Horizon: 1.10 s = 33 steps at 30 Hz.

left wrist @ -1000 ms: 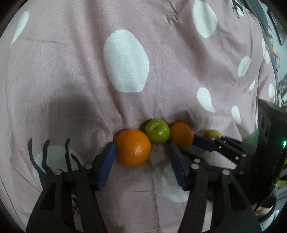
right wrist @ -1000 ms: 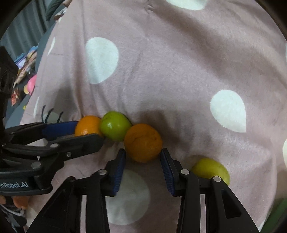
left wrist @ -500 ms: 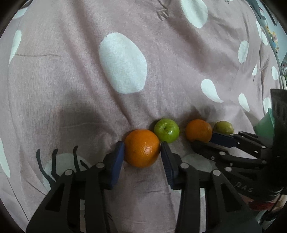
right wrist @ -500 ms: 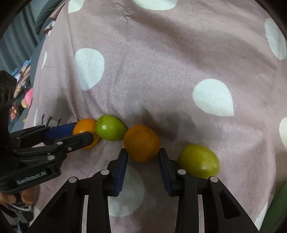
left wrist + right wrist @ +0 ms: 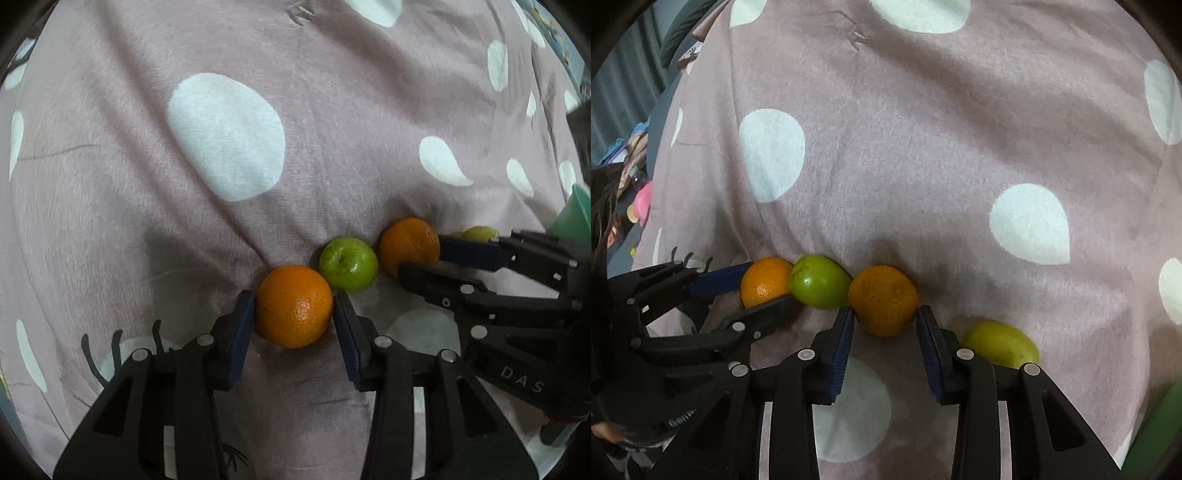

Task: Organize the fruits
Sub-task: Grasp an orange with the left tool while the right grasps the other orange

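A: Any containers? Writing?

B: A green container [image 5: 570, 221], contents hidden. "DAS" shows on the right gripper [image 5: 419, 260].

A: The grips?

B: Left gripper [image 5: 293, 308] clamps one orange [image 5: 293, 306]; the right clamps the other orange [image 5: 882, 299]. A green apple [image 5: 348, 264] lies between on the spotted blanket [image 5: 332, 110].

Both grippers are pointed steeply downward, side by side. The left gripper [image 5: 294, 314] is clamped on an orange [image 5: 293, 305]; the right gripper [image 5: 885, 320] is clamped on another orange [image 5: 883, 299].
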Motion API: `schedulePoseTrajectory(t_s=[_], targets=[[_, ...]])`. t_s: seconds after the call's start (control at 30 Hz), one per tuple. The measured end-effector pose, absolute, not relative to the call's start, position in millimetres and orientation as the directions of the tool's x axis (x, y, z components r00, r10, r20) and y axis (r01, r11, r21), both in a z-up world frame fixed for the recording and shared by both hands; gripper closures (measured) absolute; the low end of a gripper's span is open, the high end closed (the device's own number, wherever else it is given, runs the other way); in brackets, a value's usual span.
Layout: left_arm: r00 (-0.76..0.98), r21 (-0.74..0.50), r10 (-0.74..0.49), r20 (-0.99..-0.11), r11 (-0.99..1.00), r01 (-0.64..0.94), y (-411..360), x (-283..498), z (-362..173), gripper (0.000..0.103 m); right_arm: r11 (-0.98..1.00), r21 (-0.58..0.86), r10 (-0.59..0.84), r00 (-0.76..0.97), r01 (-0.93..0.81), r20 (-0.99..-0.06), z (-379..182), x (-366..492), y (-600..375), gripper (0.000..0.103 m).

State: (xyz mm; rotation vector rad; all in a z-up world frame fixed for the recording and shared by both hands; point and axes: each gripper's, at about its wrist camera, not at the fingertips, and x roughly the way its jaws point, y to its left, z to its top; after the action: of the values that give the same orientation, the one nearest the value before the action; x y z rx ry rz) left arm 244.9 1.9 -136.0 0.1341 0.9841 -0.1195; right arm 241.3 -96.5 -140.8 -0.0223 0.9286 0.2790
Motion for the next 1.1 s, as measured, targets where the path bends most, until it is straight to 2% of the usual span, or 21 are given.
schedulePoseTrajectory(t_s=[0.13, 0.27, 0.43, 0.47, 0.5, 0.67, 0.73, 0.8, 0.83, 1.03, 1.1], targets=[[0.555, 0.098, -0.014, -0.832, 0.980, 0.172, -9.8, 247.3, -138.6, 0.061, 0.962, 0.100, 0.231, 0.563, -0.255, -0.794, -141.6, 244.1, -94.5, 0.066], [0.540, 0.027, -0.065, -0.839, 0.987, 0.161, -3.9, 242.9, -133.1, 0.062, 0.964, 0.103, 0.229, 0.566, -0.246, -0.792, -139.8, 243.3, -94.1, 0.067], [0.554, -0.001, -0.091, -0.827, 0.987, 0.160, 0.8, 225.7, -121.3, 0.062, 0.959, 0.147, 0.266, 0.582, -0.243, -0.768, -126.0, 234.0, -99.4, 0.069], [0.558, -0.011, -0.099, -0.824, 0.987, 0.159, 1.4, 221.2, -117.8, 0.062, 0.958, 0.145, 0.269, 0.589, -0.249, -0.762, -121.9, 229.0, -100.8, 0.075], [0.562, -0.020, -0.108, -0.820, 0.987, 0.161, 1.7, 217.1, -114.6, 0.062, 0.954, 0.146, 0.279, 0.596, -0.263, -0.753, -116.3, 223.4, -100.5, 0.085], [0.551, -0.059, -0.125, -0.825, 0.989, 0.136, 7.7, 198.9, -113.7, 0.062, 0.954, 0.114, 0.258, 0.561, -0.279, -0.786, -112.4, 209.6, -96.6, 0.086], [0.548, -0.075, -0.136, -0.825, 0.988, 0.133, 4.4, 189.1, -113.0, 0.061, 0.956, 0.118, 0.252, 0.545, -0.268, -0.799, -120.1, 208.7, -96.2, 0.081], [0.543, -0.096, -0.155, -0.825, 0.986, 0.135, 7.1, 182.8, -113.5, 0.061, 0.954, 0.150, 0.272, 0.534, -0.261, -0.800, -123.2, 213.1, -98.9, 0.060], [0.542, -0.097, -0.156, -0.826, 0.986, 0.135, 8.6, 183.8, -114.8, 0.061, 0.955, 0.155, 0.270, 0.533, -0.251, -0.802, -125.2, 214.5, -100.1, 0.058], [0.540, -0.092, -0.144, -0.829, 0.988, 0.121, 22.4, 189.1, -117.0, 0.061, 0.937, 0.178, 0.314, 0.505, -0.300, -0.804, -129.8, 226.6, -79.5, 0.055], [0.536, -0.139, -0.182, -0.825, 0.983, 0.119, 36.1, 184.7, -113.1, 0.061, 0.933, 0.169, 0.316, 0.499, -0.318, -0.807, -131.4, 233.2, -73.0, 0.055]])
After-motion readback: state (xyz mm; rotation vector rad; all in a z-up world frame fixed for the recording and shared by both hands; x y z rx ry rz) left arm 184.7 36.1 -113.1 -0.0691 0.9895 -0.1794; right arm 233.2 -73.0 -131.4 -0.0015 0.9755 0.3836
